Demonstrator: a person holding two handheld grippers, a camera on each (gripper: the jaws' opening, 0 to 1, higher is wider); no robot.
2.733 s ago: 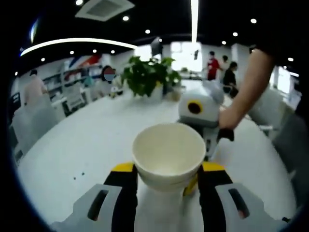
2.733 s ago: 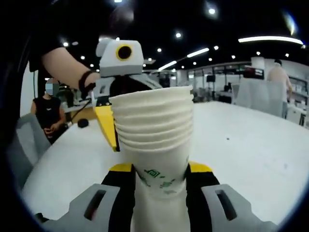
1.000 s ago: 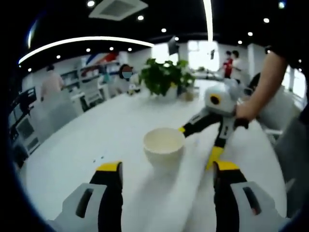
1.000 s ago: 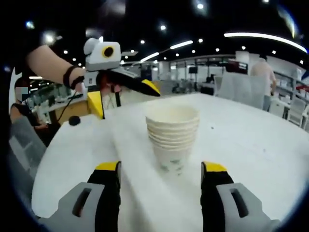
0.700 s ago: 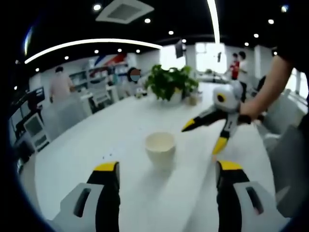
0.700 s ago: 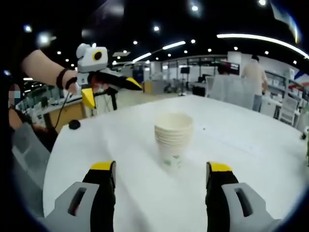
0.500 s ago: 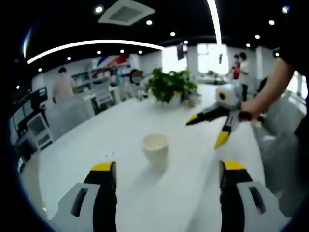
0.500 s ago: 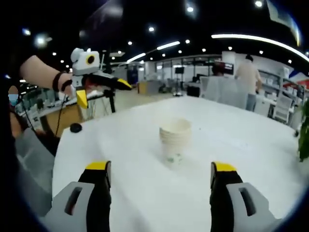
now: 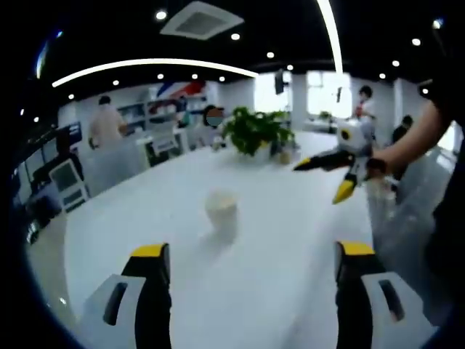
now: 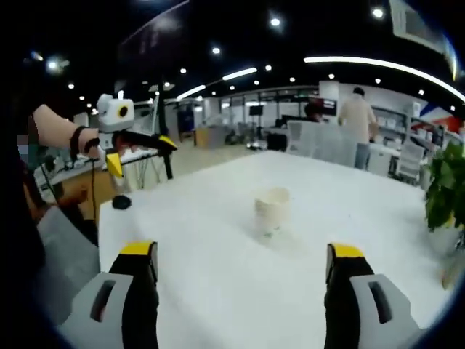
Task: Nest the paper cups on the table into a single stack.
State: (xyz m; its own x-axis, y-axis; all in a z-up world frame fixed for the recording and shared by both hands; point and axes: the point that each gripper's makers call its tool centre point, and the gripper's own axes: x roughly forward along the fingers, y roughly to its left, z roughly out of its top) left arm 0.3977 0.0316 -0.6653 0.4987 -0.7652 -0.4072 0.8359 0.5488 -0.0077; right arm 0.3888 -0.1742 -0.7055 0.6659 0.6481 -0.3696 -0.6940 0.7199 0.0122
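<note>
A single stack of nested paper cups stands upright on the white table, well ahead of both grippers. My left gripper is open and holds nothing. My right gripper is open too, with nothing between its jaws. In the left gripper view the right gripper hangs above the table at the right, held by a person's hand, jaws apart. In the right gripper view the left gripper hovers at the far left, jaws apart.
A potted plant stands at the table's far end. A small dark object lies near the table's left edge in the right gripper view. Chairs, desks and several people fill the office behind.
Both grippers let go of the cups, opened wide and drew back, so the single stack now stands free and looks smaller and farther away.
</note>
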